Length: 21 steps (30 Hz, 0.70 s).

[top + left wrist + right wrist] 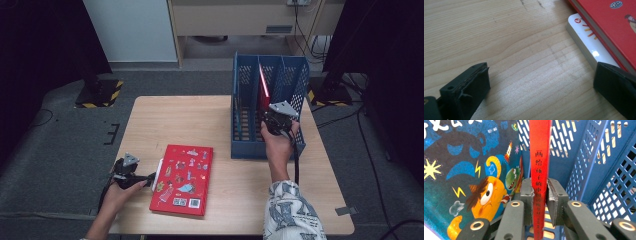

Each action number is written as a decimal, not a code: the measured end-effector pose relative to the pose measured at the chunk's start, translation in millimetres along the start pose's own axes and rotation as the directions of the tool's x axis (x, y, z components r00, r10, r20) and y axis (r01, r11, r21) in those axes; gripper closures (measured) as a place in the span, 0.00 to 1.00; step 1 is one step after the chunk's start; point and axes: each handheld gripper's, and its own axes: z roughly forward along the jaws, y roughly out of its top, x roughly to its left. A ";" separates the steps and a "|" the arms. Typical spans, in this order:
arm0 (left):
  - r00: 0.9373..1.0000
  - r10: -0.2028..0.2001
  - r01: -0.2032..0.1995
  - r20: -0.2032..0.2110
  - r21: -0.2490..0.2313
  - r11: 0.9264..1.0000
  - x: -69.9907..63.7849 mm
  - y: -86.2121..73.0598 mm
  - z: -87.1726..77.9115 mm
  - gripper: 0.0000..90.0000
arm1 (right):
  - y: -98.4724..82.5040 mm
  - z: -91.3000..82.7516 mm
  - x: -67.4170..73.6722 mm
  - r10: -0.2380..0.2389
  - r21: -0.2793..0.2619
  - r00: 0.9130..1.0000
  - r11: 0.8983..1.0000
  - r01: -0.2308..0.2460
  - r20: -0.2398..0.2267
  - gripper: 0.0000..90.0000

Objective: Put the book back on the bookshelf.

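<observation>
A slim red book [539,157] stands upright in the middle slot of the blue file rack [245,145], and my right gripper [539,192] is shut on its spine, one pad on each side. From above, this red book [263,82] leans in the rack just beyond my right gripper [272,117]. A second red book [184,177] with cartoon stickers lies flat on the table, over a white book [159,170]. My left gripper [151,176] sits at their left edge. Its jaws [541,75] stand wide open over bare wood, the right one above the white book [586,40].
A blue picture book [461,170] with cartoon monsters stands in the rack beside the held book. The rack's perforated walls [604,170] close in on the right. The wooden table [200,120] has free room at its middle and left. Cables and stand bases lie on the floor around it.
</observation>
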 end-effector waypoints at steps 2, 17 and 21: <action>1.000 0.000 0.000 0.000 0.000 1.000 0.0 0.1 0.1 0.00 | 0.2 0.0 0.8 0.001 -0.002 1.000 1.000 -0.001 -0.002 0.84; 1.000 0.000 0.000 0.000 0.000 1.000 -0.1 0.2 0.2 0.00 | 2.4 2.1 4.6 0.019 -0.006 1.000 1.000 -0.020 -0.016 0.83; 1.000 0.000 0.000 0.000 0.000 1.000 -0.1 0.2 0.2 0.00 | 3.2 2.9 5.1 0.020 -0.003 1.000 1.000 -0.020 -0.019 0.82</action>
